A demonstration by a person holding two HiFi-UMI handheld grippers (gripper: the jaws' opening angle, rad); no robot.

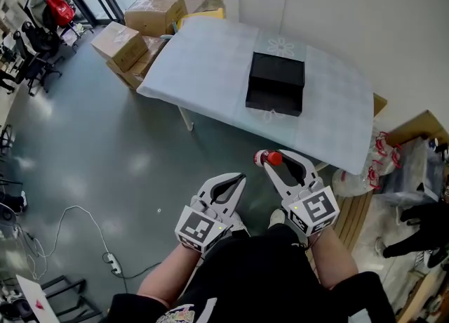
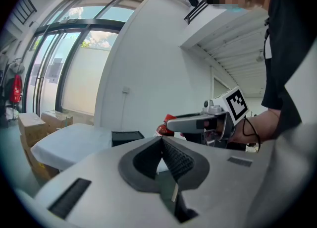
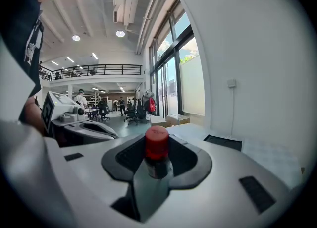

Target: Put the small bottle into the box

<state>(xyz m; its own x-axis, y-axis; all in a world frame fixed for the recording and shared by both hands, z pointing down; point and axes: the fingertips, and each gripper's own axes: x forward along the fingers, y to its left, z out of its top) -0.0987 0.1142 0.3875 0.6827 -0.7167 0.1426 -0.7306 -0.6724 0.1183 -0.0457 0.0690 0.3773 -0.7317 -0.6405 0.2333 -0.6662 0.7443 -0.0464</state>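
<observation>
The small bottle (image 3: 156, 147) is in hand but not yet in the box. It stands upright between the fingers of the right gripper (image 1: 277, 161), which grip it below its red cap. In the head view the cap shows as a red dot just below the centre of the frame, over the grey floor and short of the near edge of the worktop (image 1: 210, 62).

The left gripper (image 1: 238, 181), low in the frame just left of the right one, has its fingers closed together on nothing and plays no visible part in the carry.

The black box (image 1: 275, 84) lies on the white-covered worktop in the upper middle of the head view, well apart from the bottle. It seems open at the top with a dark inside, though what is in it cannot be made out. Cardboard cartons (image 1: 144, 16) sit on the floor at the upper left, beyond the worktop's far end.

By my reckoning the pick-up is done. What is left is the carry to the worktop, bringing the bottle over the box's opening, lowering it in and letting go.
</observation>
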